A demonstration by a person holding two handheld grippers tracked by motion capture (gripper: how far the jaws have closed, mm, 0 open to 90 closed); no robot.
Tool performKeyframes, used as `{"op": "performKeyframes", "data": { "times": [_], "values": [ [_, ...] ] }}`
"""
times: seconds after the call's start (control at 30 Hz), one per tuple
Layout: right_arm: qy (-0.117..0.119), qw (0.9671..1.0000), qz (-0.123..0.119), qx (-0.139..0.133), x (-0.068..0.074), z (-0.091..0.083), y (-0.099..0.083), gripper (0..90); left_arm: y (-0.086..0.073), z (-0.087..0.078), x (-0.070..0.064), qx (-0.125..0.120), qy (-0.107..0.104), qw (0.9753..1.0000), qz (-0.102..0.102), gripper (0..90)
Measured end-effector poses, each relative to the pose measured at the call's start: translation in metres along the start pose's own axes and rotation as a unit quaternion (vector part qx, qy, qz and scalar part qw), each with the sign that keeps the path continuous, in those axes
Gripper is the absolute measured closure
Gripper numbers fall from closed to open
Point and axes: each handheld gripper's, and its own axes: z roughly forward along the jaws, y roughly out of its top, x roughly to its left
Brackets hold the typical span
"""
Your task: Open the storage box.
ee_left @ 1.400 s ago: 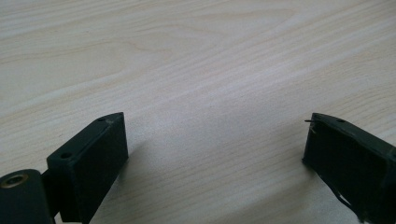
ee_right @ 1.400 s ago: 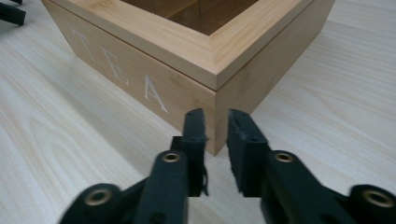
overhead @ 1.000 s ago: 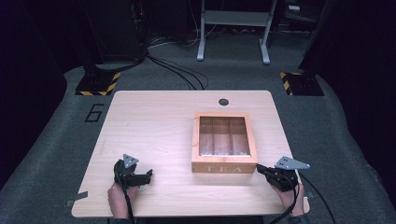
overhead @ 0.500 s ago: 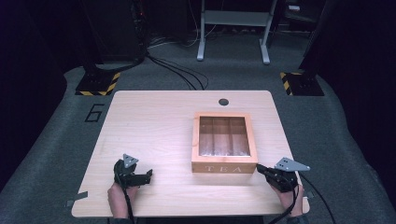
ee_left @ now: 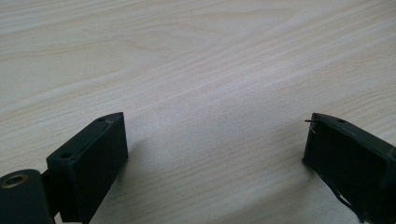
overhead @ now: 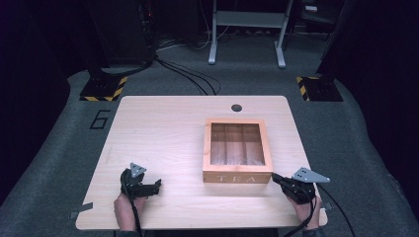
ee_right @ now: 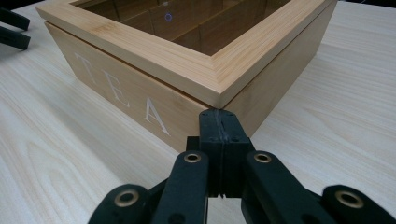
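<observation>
Wooden tea box (overhead: 237, 150) is sitting right of centre on the table (overhead: 163, 133), lid down, its lettered "TEA" face turned toward the near edge. Its right wall is standing close to the table's right edge; its far wall is lying just short of a small dark grommet (overhead: 236, 107).

Right tongs (overhead: 276, 178) are lying at the box's near right corner, jaws pressed fully together and gripping nothing. In the right gripper view the tips (ee_right: 219, 122) are pointing straight at that corner, just below the lid rim; contact or a thin gap cannot be told.

Left tongs (overhead: 157, 185) are resting near the near left part of the table, well apart from the box. Their jaws are standing wide apart over bare wood (ee_left: 205, 84), holding nothing.

Open table is stretching across the whole left half and the far left.
</observation>
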Motion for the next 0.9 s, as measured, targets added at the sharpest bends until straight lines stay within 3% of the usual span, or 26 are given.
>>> {"op": "performKeyframes", "data": {
  "times": [0.53, 0.9],
  "values": [
    [0.003, 0.9999, 0.006, -0.013, -0.0019, -0.0009, 0.0017, 89.7, 0.0001, -0.0002, 0.0002, 0.002, -0.002, 1.0, 0.0, 6.0],
    [0.019, 0.9994, 0.011, -0.029, -0.0058, -0.0005, 0.0072, 89.7, 0.0002, -0.0002, 0.0003, 0.002, -0.002, 1.0, 0.0, 5.9]
  ]
}}
